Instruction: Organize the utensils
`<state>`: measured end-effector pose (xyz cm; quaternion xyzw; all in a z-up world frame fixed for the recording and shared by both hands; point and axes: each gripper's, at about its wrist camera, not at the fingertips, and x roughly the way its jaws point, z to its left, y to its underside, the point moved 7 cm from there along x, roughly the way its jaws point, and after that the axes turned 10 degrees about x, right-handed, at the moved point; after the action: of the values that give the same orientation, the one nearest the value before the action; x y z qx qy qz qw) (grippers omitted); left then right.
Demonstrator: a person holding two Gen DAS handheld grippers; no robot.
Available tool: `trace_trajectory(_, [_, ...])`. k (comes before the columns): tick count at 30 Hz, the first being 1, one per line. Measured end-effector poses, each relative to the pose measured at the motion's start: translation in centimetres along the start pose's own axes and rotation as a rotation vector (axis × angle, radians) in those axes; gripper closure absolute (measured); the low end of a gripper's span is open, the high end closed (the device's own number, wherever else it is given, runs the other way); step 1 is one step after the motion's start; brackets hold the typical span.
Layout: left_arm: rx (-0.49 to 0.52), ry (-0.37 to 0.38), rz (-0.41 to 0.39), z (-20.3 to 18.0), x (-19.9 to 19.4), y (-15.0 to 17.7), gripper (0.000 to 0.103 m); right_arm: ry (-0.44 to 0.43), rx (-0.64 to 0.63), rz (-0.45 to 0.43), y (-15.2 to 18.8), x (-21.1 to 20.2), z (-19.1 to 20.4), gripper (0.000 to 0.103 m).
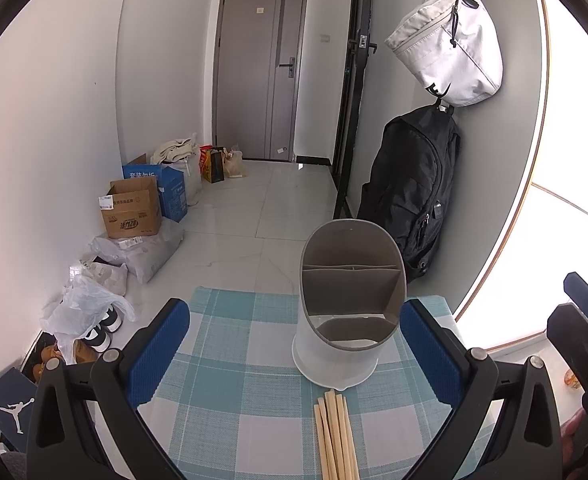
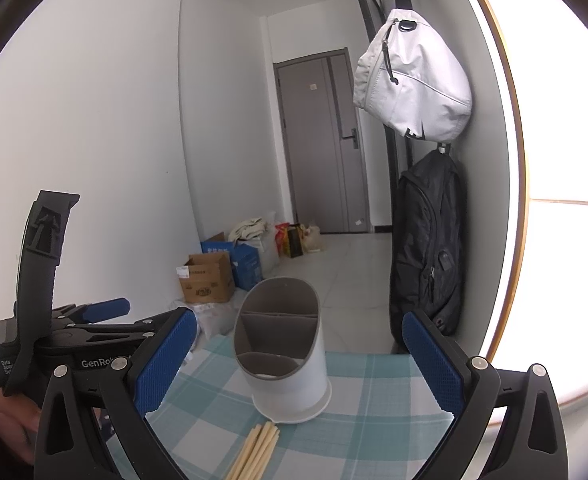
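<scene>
A white utensil holder (image 1: 340,320) with a grey divided insert stands on the blue-and-white checked table mat (image 1: 229,364); its compartments look empty. Several wooden chopsticks (image 1: 336,436) lie together on the mat just in front of it. My left gripper (image 1: 294,344) is open, above the mat, with the holder and chopsticks between its blue pads. In the right wrist view the holder (image 2: 281,348) and chopsticks (image 2: 255,452) show again. My right gripper (image 2: 300,360) is open and empty, its pads either side of the holder. The left gripper (image 2: 105,316) shows at the left.
The table ends just past the holder. Beyond it is a tiled floor with cardboard boxes (image 1: 131,208), bags and shoes (image 1: 101,332) along the left wall. A black backpack (image 1: 414,188) and a white bag (image 1: 450,40) hang on the right wall. A bright window is at the right.
</scene>
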<state>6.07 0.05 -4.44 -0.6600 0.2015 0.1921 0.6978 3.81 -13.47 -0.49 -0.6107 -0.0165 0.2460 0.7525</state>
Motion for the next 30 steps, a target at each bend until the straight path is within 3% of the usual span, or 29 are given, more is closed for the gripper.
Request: trace_trajectory(30, [-0.001,-0.001,0.013,0.05,0.17,0.42,0.001,-0.001,-0.026,0.007,0.30,0.22,0.23,0.000])
